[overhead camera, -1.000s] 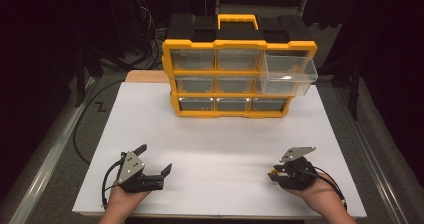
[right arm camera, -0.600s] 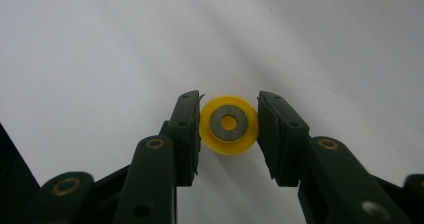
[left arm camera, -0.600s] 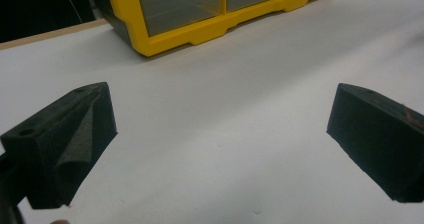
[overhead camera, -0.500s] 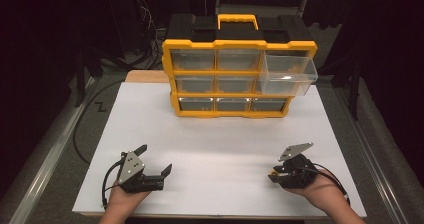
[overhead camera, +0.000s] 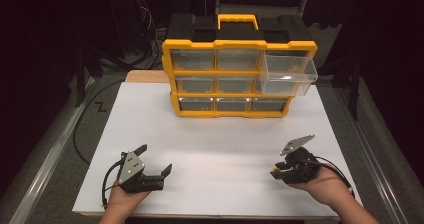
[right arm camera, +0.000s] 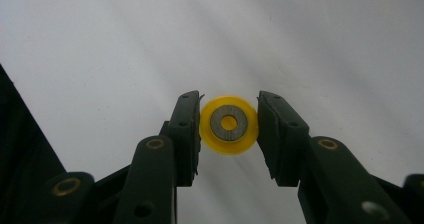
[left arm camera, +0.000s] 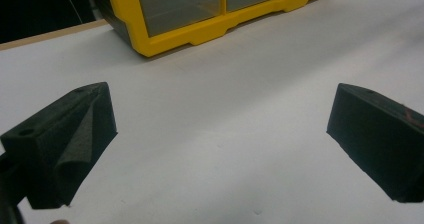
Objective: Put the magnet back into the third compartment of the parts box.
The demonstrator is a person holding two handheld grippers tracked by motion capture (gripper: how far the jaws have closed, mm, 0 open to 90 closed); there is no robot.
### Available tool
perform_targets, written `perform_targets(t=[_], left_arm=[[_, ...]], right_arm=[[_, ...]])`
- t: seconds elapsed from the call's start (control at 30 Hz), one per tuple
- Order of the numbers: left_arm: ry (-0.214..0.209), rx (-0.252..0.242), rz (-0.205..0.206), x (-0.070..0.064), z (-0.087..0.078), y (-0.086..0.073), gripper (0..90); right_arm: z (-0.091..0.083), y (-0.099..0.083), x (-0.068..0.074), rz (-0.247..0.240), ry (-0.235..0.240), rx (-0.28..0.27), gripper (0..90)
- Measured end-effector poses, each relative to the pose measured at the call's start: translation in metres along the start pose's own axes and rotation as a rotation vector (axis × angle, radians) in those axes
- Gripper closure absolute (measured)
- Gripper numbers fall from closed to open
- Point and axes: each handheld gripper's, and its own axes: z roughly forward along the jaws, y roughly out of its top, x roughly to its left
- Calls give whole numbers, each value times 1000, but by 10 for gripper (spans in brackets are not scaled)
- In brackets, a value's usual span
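Note:
A small yellow disc (right arm camera: 220,141) with a grey metal ring at its centre sits between the jaws of my right gripper (right arm camera: 228,115), which is shut on it just above the white tabletop. In the high view the right gripper (overhead camera: 276,170) is at the front right, with a speck of yellow at its tip. At the front left my left gripper (overhead camera: 155,160) rests open with nothing between its black foam pads (left arm camera: 75,134). A yellow and black drawer cabinet (overhead camera: 235,79) stands at the back, its top right clear drawer (overhead camera: 289,74) pulled out.
A white board (overhead camera: 225,134) covers the table, bare between the grippers and the cabinet. The cabinet's yellow base (left arm camera: 210,31) lies ahead of the left gripper. Cables (overhead camera: 85,129) trail off the left edge, and dark surroundings ring the table.
The right gripper has shifted very slightly away from the front edge, still holding the disc. The left gripper has stayed put.

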Motion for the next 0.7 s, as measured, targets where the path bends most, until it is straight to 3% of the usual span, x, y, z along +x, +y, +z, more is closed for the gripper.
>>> perform_targets(t=[0.7], left_arm=[[-9,-8,-6,2,2,0,6]], right_arm=[[-14,11,-5,-28,10,15,650]])
